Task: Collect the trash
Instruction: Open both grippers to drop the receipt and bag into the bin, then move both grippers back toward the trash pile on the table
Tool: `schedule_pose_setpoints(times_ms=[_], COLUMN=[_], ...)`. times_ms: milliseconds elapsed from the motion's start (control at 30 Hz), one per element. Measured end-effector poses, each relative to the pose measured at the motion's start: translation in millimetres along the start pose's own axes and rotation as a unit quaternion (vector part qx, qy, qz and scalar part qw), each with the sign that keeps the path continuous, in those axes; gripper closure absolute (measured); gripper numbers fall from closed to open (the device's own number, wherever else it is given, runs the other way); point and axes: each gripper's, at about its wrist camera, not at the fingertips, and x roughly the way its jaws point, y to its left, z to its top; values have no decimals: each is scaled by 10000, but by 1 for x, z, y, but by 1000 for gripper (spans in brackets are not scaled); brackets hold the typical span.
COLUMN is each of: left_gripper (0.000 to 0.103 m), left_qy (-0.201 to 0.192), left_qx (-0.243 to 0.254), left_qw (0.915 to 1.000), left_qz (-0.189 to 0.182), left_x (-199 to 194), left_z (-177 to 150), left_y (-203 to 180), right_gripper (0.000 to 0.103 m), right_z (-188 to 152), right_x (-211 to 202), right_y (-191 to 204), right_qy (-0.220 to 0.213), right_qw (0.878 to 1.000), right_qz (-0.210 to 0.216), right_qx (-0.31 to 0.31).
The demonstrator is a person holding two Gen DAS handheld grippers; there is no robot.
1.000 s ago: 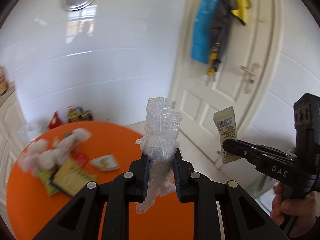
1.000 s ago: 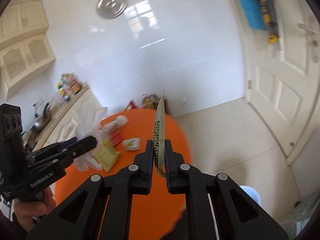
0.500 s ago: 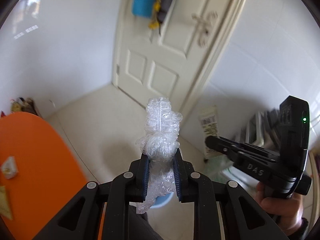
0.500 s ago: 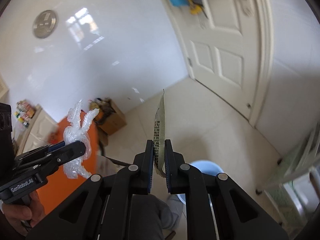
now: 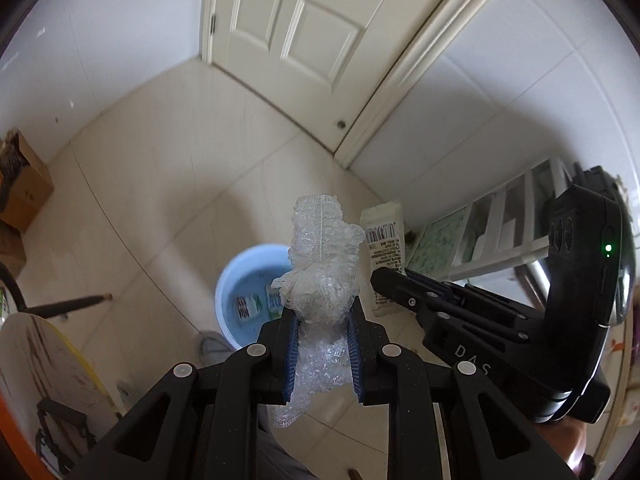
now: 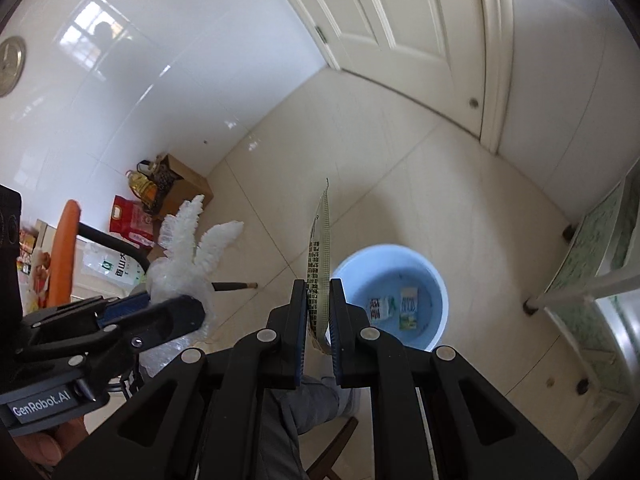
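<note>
A pale tiled floor fills most of both views, meeting white tiled walls and a cream panelled door at the far side. At the left edge of the right wrist view the orange tabletop shows edge-on, with a cardboard box, a red bag and an oil bottle on the floor against the wall beyond it. A white rack with green patterned panels stands at the right.

On the floor sits a round light-blue bucket; two small printed packets lie flat on its bottom.

Both grippers point steeply down toward the floor, side by side. The left gripper is clamped on a crumpled wad of clear bubble wrap, which sticks out well past the fingertips and, in the left wrist view, overlaps the bucket's right rim. The right gripper is squeezed together on a thin cream wrapper with a barcode and black print, held edge-on to its own camera, just left of the bucket in that view. Grey trouser legs show beneath the grippers.
</note>
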Motion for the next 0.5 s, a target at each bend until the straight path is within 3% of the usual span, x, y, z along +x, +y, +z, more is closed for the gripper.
schedule_pose_setpoints(times_ms=[100, 167, 233, 300, 400, 500], left_gripper=[83, 75, 48, 42, 35, 29], left_qy=[145, 274, 346, 282, 276, 187], left_qx=[-55, -41, -52, -56, -117, -171], left_qw=[9999, 9996, 9992, 9994, 9992, 9987], left_qz=[46, 82, 185, 206, 270, 444], left_x=[16, 24, 38, 40, 38, 27], left_z=[27, 36, 46, 47, 44, 36], left_y=[4, 4, 4, 3, 2, 1], right_gripper=[90, 90, 89, 85, 65, 36], right_z=[2, 4, 5, 5, 1, -2], right_x=[17, 25, 32, 33, 28, 20], right_y=[-8, -11, -16, -22, -28, -32], right_qy=[175, 276, 335, 333, 247, 152], right_qw=[9998, 9995, 9992, 9990, 9989, 9988], right_qz=[-37, -115, -203, -233, -235, -275], right_qx=[49, 57, 110, 209, 326, 381])
